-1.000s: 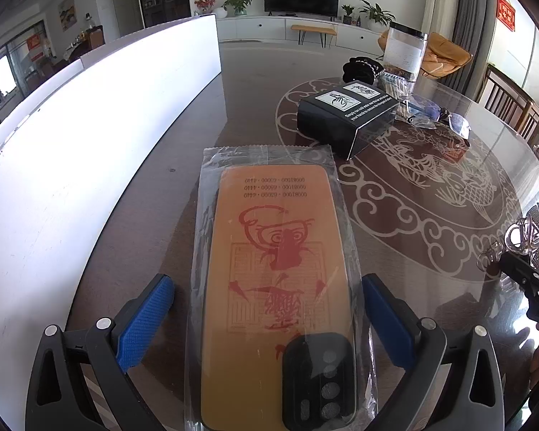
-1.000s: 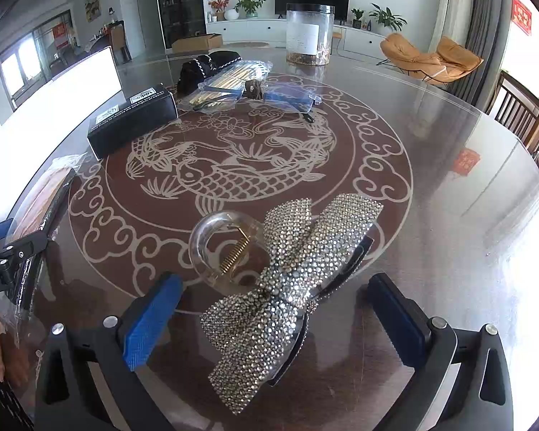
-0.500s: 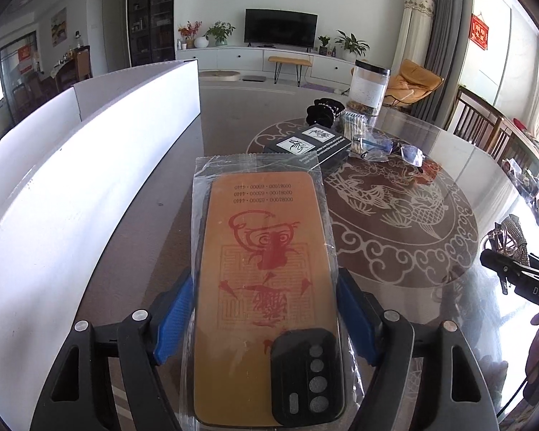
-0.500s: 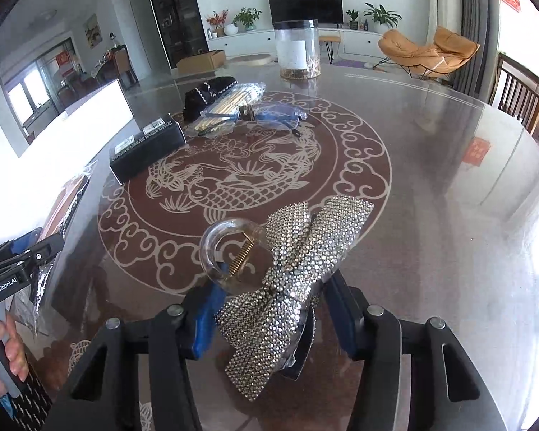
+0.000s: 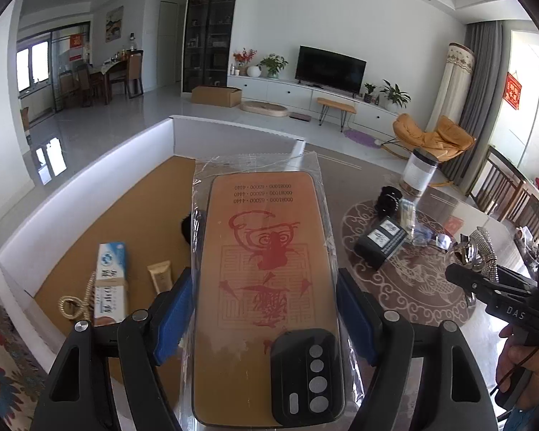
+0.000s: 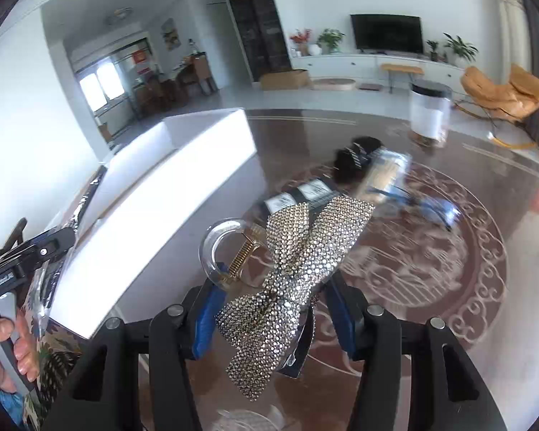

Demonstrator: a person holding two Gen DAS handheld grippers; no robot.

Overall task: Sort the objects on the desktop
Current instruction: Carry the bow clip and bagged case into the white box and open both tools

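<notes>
Left tongs clamped and raised, right tongs clamped and raised

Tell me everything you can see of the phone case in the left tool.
The phone case is orange-tan with a red cartoon print, three rows of small digits and a black camera block at its near end. It sits sealed in a clear plastic sleeve. The left tool clamps its long sides between blue pads, holding it lifted over the white box.
</notes>
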